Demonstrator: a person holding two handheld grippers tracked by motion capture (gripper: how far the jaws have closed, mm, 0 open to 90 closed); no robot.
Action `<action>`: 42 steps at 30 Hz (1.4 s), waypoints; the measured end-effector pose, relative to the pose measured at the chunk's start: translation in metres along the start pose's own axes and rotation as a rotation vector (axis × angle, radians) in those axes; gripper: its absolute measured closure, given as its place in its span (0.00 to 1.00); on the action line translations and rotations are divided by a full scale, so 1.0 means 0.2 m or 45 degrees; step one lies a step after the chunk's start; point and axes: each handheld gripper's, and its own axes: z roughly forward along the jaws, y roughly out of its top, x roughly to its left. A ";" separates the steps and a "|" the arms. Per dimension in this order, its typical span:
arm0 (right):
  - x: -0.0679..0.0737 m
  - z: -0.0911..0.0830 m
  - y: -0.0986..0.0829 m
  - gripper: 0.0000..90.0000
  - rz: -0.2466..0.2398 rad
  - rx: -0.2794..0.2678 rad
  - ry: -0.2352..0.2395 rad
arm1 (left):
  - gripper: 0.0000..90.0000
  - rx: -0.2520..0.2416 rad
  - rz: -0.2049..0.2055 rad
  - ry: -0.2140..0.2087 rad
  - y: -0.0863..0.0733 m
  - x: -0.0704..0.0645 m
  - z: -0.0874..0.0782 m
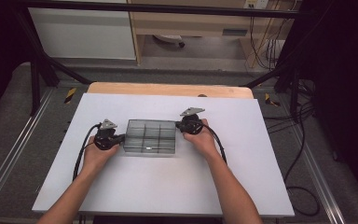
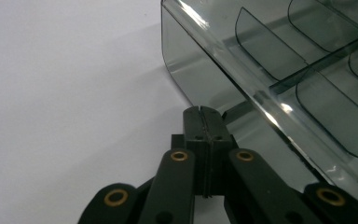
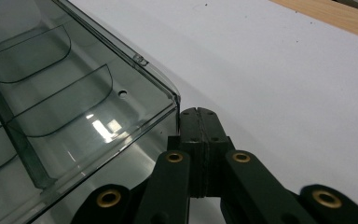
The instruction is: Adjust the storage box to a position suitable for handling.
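Fingers (image 2: 193, 122) of both grippers are pressed together, holding nothing; I'm flanking the clear divided box (image 1: 150, 136), its long axis running left-right between them.

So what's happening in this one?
A person holds a gripper in each hand against opposite ends of a smoky clear divided box on the white table. The left gripper and right gripper both have their jaws closed, tips against the box's end walls. The compartments look empty.
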 end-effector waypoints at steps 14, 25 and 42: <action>0.04 -0.13 -0.08 1.00 0.019 0.035 0.003 | 1.00 0.021 0.021 -0.023 -0.04 -0.12 -0.04; 0.06 -0.21 -0.14 1.00 0.047 0.048 0.012 | 1.00 0.034 0.036 -0.043 -0.07 -0.21 -0.07; 0.09 -0.30 -0.19 1.00 0.040 0.066 0.038 | 1.00 0.049 0.035 -0.062 -0.12 -0.31 -0.11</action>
